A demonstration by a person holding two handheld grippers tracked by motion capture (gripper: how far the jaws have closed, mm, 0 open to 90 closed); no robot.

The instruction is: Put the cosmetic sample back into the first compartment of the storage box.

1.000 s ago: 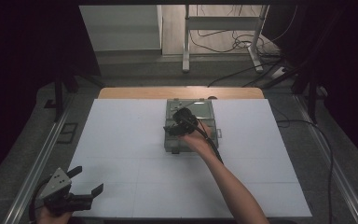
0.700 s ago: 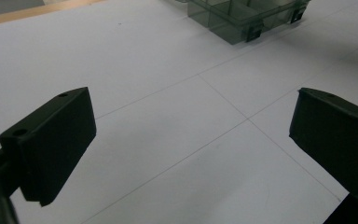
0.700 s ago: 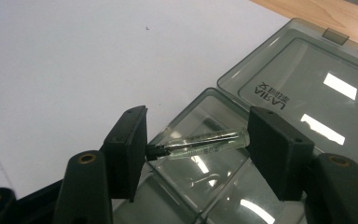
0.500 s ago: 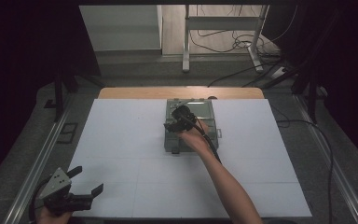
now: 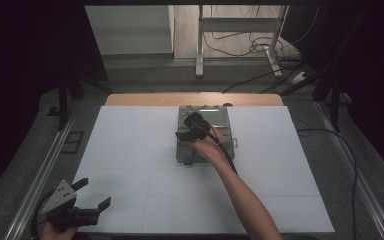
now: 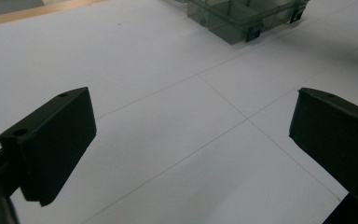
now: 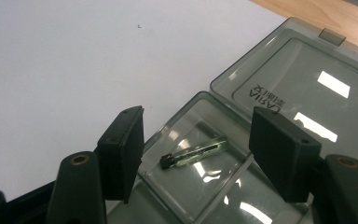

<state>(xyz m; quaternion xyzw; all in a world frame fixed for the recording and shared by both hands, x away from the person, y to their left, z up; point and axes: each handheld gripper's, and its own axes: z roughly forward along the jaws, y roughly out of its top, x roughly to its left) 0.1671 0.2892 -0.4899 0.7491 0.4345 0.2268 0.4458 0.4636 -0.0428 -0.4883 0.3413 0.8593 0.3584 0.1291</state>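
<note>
My right tongs point(image 7: 193, 149), jaws just eased apart and gripping nothing, hang over the small glass tube point(image 7: 193, 153) lying in the corner compartment of the clear box point(image 7: 279, 84), its long axis pointing toward two o'clock.

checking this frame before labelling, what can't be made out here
- Compartment box, high view: contents too small, partly covered by the right gripper and hand.
- Small clear piece, right gripper view: too small to identify.
- Lid lettering: upside down, glare.
- Box, left gripper view: cut off by the top edge.
</note>
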